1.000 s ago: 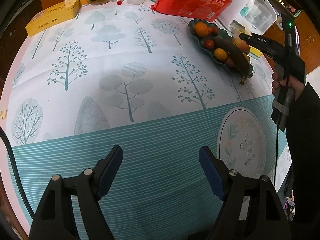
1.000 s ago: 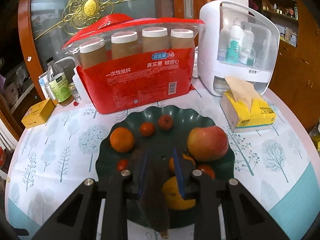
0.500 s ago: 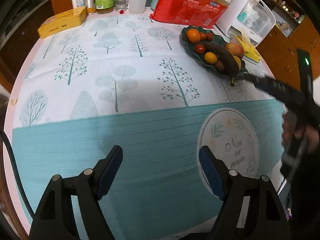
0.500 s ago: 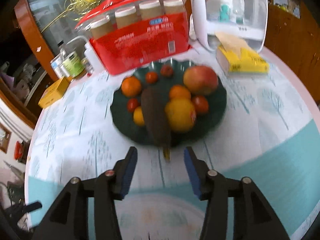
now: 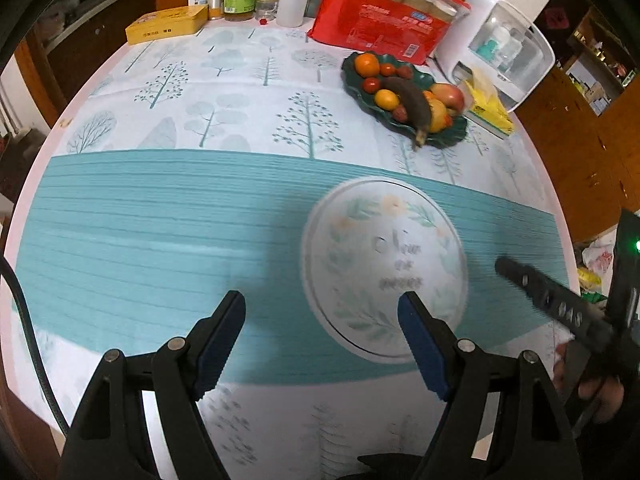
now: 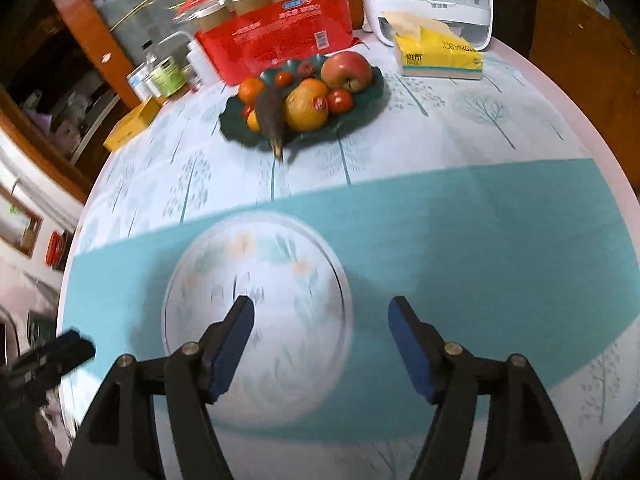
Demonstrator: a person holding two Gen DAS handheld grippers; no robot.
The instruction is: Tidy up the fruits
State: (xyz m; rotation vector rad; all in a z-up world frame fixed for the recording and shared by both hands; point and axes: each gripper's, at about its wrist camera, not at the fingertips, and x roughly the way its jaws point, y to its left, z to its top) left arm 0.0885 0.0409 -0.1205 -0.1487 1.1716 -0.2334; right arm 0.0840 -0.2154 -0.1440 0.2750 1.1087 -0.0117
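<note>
Fruits all sit in the green dish (image 5: 448, 136) at the table's far side, blackened banana (image 5: 410, 100) pointing stem-first toward us. Left gripper (image 5: 322, 340) gapes wide, empty, dish well off up-right. From the right wrist, right gripper (image 6: 322, 344), jaws just opened, holds nothing; dish (image 6: 362, 110) lies roughly straight ahead, so it looks better lined up.

We see the fruits gathered in the dark green scalloped dish (image 6: 362, 110), our landmark. A blackened banana (image 6: 271, 114) lies along its left half, its stem poking over the near rim. Beside it, at the dish's middle, sits a large yellow-orange citrus (image 6: 306, 106) with a red sticker. A red apple (image 6: 346, 70) rests at the far right; small tomatoes and oranges fill the far left.
</note>
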